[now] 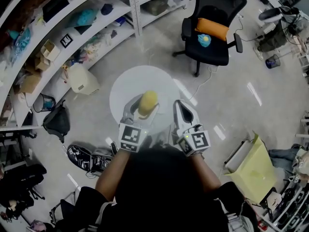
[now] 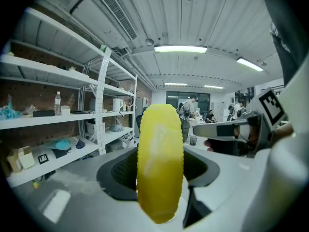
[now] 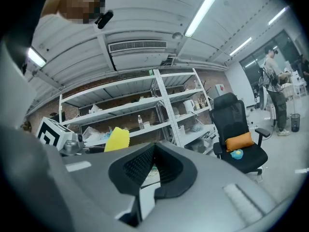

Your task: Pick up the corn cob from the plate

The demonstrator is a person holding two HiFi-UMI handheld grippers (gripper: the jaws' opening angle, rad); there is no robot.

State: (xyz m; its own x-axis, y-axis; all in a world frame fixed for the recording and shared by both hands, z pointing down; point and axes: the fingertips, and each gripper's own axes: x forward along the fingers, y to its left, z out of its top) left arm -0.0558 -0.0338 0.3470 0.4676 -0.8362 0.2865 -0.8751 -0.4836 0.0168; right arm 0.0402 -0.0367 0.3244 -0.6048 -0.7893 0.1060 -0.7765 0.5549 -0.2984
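The yellow corn cob stands upright between the jaws of my left gripper, lifted above a round white tabletop. In the left gripper view the cob fills the middle, with both dark pads pressed against its sides. My right gripper hovers beside it on the right, its jaws together and nothing between them. In the right gripper view the pads meet, and the cob's tip shows to the left. No separate plate is visible.
White shelving full of items curves along the left and back. A black office chair with an orange cushion stands beyond the table. On the floor sit a beige container, a black bag and a yellow bag.
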